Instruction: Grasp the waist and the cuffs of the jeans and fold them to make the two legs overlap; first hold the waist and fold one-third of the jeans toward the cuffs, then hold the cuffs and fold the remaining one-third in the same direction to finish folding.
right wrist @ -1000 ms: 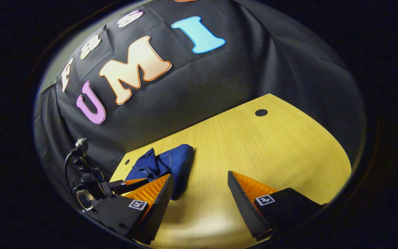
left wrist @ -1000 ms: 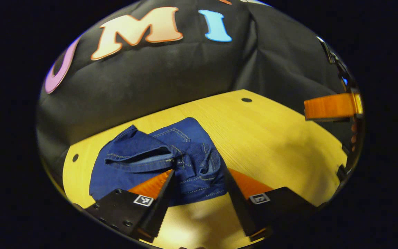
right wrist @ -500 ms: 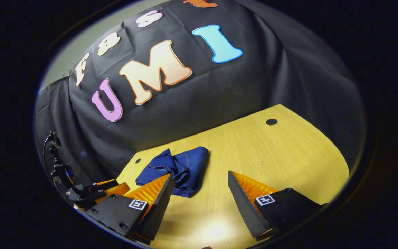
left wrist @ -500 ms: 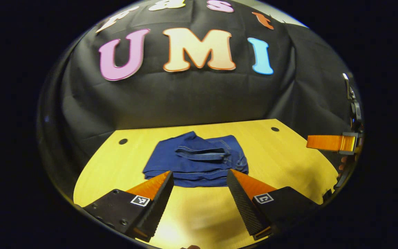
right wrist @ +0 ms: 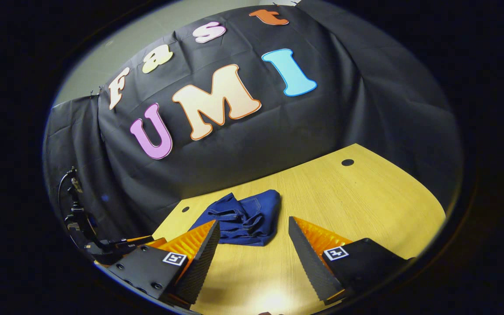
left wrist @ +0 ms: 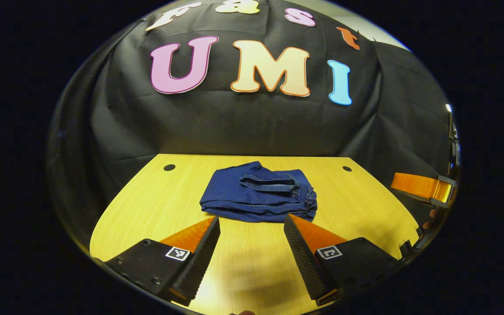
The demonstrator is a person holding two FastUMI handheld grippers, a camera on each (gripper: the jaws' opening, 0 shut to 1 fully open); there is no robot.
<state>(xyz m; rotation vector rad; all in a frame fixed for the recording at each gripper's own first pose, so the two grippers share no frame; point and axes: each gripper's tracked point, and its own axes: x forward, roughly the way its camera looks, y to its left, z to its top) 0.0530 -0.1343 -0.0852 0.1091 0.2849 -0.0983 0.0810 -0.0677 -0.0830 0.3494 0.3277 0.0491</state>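
The dark blue denim jeans (left wrist: pixel 258 194) lie as a folded bundle on the yellow wooden table (left wrist: pixel 357 205). Both the left gripper (left wrist: pixel 250 227) and right gripper (right wrist: pixel 254 232) hang spread and empty; finishing well likely means flattening the loose top flap

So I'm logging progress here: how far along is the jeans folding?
Folding looks done: the jeans lie in a compact layered bundle on the table. Nothing is in hand: the left gripper and right gripper hover short of the bundle, jaws open and empty. Little seems left, except perhaps flattening the bunched top layer.
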